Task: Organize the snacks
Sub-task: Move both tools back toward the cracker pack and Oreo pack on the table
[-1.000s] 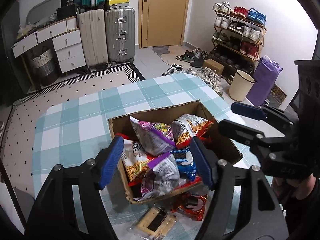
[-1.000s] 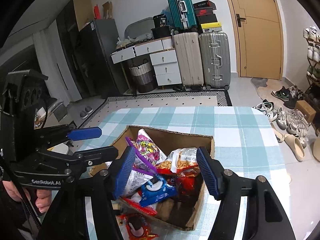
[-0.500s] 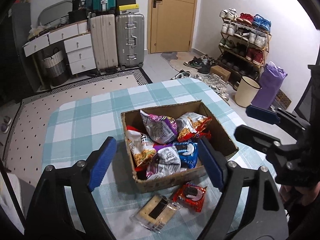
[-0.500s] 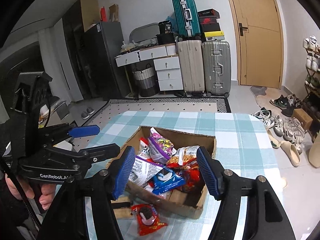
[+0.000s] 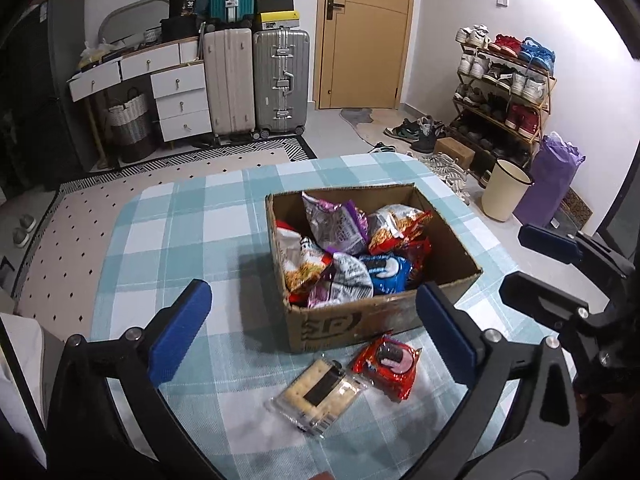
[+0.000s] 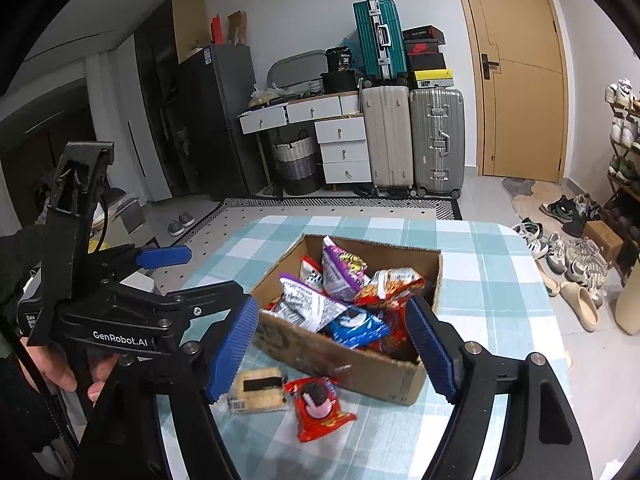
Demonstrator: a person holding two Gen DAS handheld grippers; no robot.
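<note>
A brown cardboard box point(image 5: 448, 236) point(image 6: 404, 380) holds several snack bags on the checked tablecloth. In front of it lie a red cookie packet point(image 5: 387, 365) point(image 6: 318, 408) and a clear cracker pack point(image 5: 318, 394) point(image 6: 256, 394). My left gripper point(image 5: 312, 334) is open and empty, held above the table in front of the box; it also shows at the left of the right wrist view point(image 6: 196, 270). My right gripper point(image 6: 330, 352) is open and empty, above the box's near wall; it also shows at the right of the left wrist view point(image 5: 524, 264).
The table point(image 5: 180, 232) carries a teal and white checked cloth. Behind it stand suitcases point(image 5: 280, 84), white drawers point(image 5: 180, 96) and a door. A shoe rack point(image 5: 504, 92), a cream bin point(image 5: 506, 194) and a purple bag point(image 5: 548, 180) are at the right.
Both grippers have pulled back and up from the box, so the box looks farther away. The cookie packet and cracker pack in front of it have come into full view.
</note>
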